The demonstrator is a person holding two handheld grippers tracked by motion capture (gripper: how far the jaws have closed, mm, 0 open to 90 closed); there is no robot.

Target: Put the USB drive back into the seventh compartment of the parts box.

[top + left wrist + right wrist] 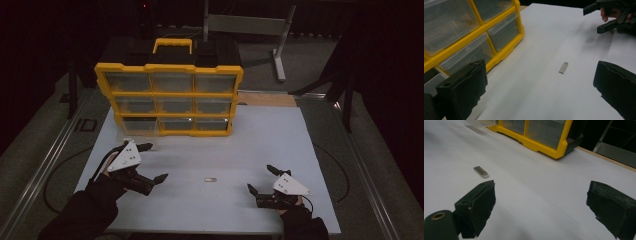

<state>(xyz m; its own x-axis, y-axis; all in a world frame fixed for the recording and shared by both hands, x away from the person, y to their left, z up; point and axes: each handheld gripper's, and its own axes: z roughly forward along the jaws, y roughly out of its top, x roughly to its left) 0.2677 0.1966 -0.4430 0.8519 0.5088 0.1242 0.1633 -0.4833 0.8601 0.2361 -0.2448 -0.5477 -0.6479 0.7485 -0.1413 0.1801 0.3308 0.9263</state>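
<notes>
A small flat silver metal piece lies alone on the white table, between the two grippers. My left gripper is open at the front left, a short way left of the piece. My right gripper is open at the front right, close to the piece. In the left gripper view the open left gripper faces the metal piece, with nothing between the jaws. The right gripper view has the open right gripper with the metal piece ahead to its left.
A yellow organiser with clear drawers stands upright at the table's back left; its bottom-left drawer sticks out slightly. A grey metal stand rises behind the table. The right hand and its gripper appear far off in the left gripper view.
</notes>
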